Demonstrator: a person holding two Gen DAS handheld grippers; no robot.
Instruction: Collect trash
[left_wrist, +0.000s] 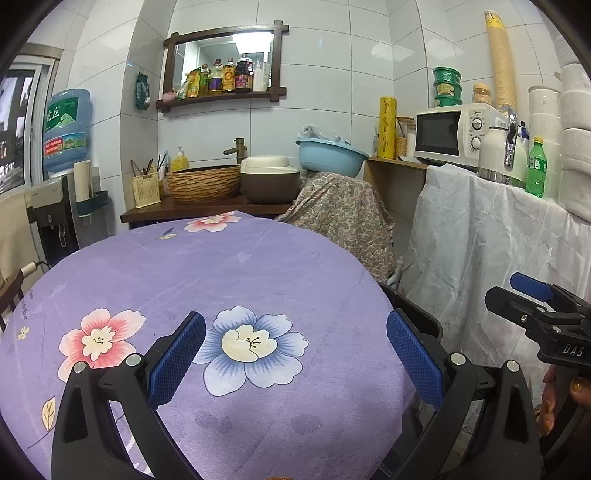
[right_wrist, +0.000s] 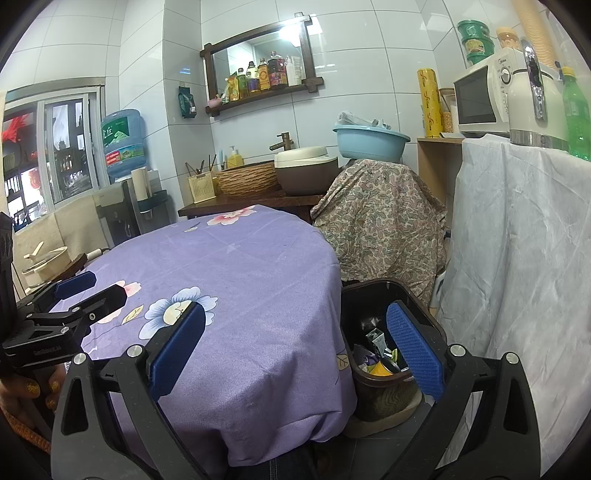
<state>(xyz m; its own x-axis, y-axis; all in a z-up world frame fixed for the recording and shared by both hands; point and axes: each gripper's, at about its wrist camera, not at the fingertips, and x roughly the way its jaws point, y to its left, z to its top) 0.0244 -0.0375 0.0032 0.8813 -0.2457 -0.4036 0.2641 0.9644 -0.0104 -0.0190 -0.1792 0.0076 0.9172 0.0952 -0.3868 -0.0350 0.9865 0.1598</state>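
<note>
1. Left gripper (left_wrist: 295, 354), seen from the left wrist, has its blue pads spread wide with nothing between them, above the purple flowered tablecloth (left_wrist: 221, 266). At 3 o'clock the right gripper (left_wrist: 517, 295) hovers, a hand (left_wrist: 561, 398) under it.
2. Right gripper (right_wrist: 295, 347), seen from the right wrist, is spread wide too, straddling the table edge. The dark trash bin (right_wrist: 380, 391) at 4 o'clock holds wrappers (right_wrist: 376, 350). The left gripper (right_wrist: 88, 288) is at 9 o'clock.

Right tongs (right_wrist: 295, 343) gape empty over the purple tablecloth (right_wrist: 236, 280), beside the trash-filled bin (right_wrist: 380, 391).
</note>
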